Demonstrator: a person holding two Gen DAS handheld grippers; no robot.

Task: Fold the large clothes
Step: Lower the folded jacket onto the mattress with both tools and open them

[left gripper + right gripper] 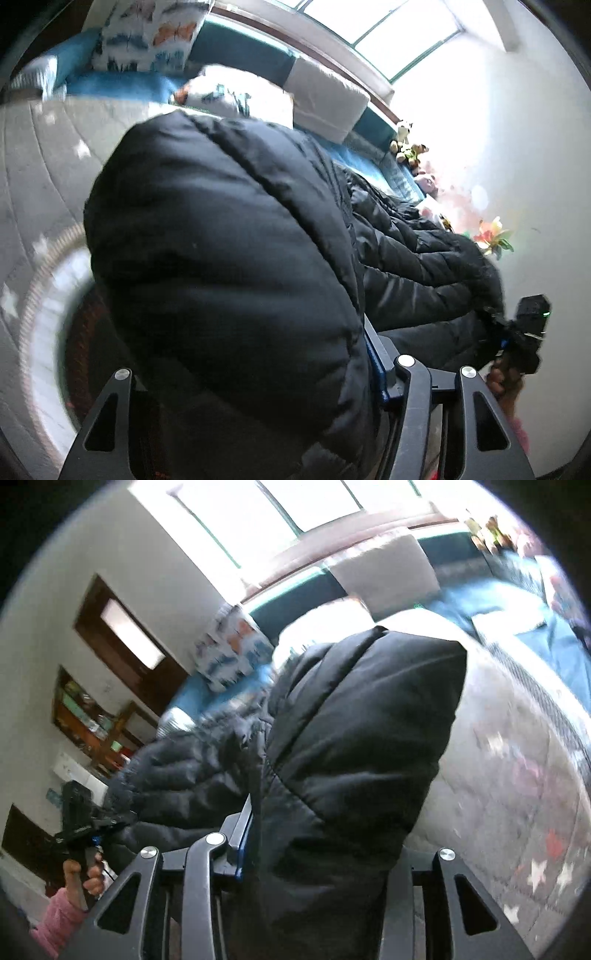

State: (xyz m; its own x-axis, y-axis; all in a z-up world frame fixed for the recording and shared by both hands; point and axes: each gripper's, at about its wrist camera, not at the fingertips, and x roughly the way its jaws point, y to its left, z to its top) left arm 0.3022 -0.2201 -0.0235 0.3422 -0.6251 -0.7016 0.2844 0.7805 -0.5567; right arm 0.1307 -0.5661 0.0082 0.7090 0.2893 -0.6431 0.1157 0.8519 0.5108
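A black puffer jacket (pixel 354 738) was held up, clamped in the right tongs (pixel 295 853). Its far end was gripped by the left tongs (pixel 110 821) at lower left. A star-patterned bed (pixel 517 794) lay behind.

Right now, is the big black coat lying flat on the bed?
No, the black puffy coat hangs bunched in the air, pinched by the left gripper and the right gripper, above the bed.

— Any lettering legible in either wrist view?

— None; the black puffer jacket (pixel 229 258) shows no brand or tag; the butterfly-print pillow (pixel 151 33) carries pictures only; items on the wall shelf (pixel 92 723) are too blurred to read.
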